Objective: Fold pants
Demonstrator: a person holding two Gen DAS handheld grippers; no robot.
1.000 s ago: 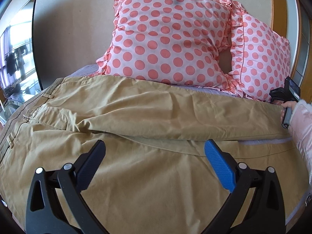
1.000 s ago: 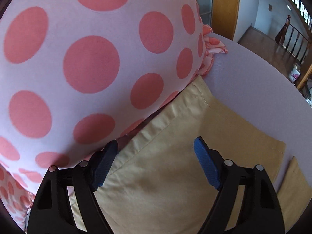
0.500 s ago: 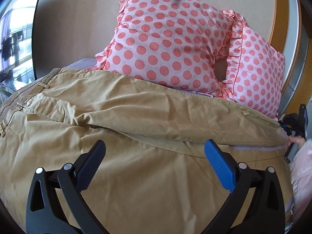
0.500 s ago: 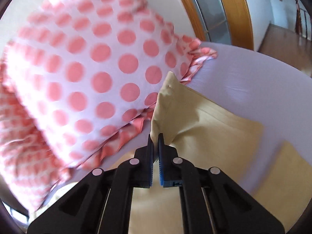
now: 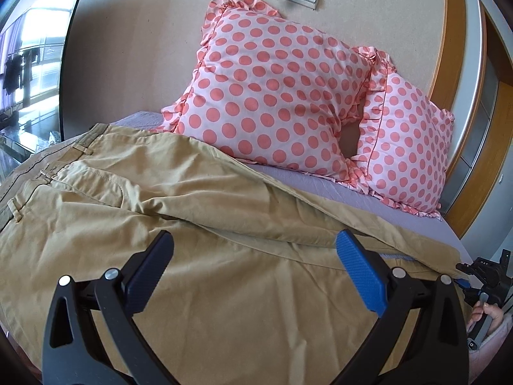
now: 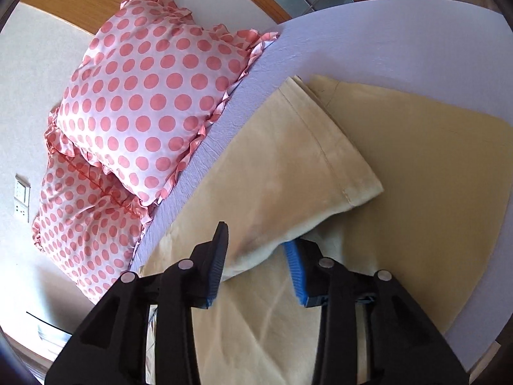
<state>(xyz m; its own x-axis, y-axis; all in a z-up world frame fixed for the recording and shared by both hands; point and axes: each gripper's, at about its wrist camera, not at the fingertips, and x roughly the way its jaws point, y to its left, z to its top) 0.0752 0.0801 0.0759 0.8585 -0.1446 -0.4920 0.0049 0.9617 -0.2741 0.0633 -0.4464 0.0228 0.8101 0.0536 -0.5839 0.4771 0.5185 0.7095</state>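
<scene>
Tan pants point(image 5: 198, 211) lie spread on the lilac bed, waistband at the left, one leg laid over the other. My left gripper point(image 5: 256, 263) is open and empty above the near leg. In the right wrist view the upper leg's hem end point(image 6: 320, 160) lies across the lower leg point(image 6: 433, 192). My right gripper point(image 6: 256, 263) is open, its jaws on either side of the edge of the upper leg without pinching it. The right gripper also shows at the far right of the left wrist view point(image 5: 481, 276), at the hem.
Two pink polka-dot pillows point(image 5: 272, 96) point(image 6: 154, 96) lean on the wall behind the pants. The lilac sheet point(image 6: 352, 32) shows beyond the hems. A wooden door frame point(image 5: 455, 64) stands at the right, a dark window edge point(image 5: 67, 48) at the left.
My right gripper shut on the upper leg's hem, pulled it back from the pillow, and has now opened. The left gripper rose and tilted up a little, staying open.
</scene>
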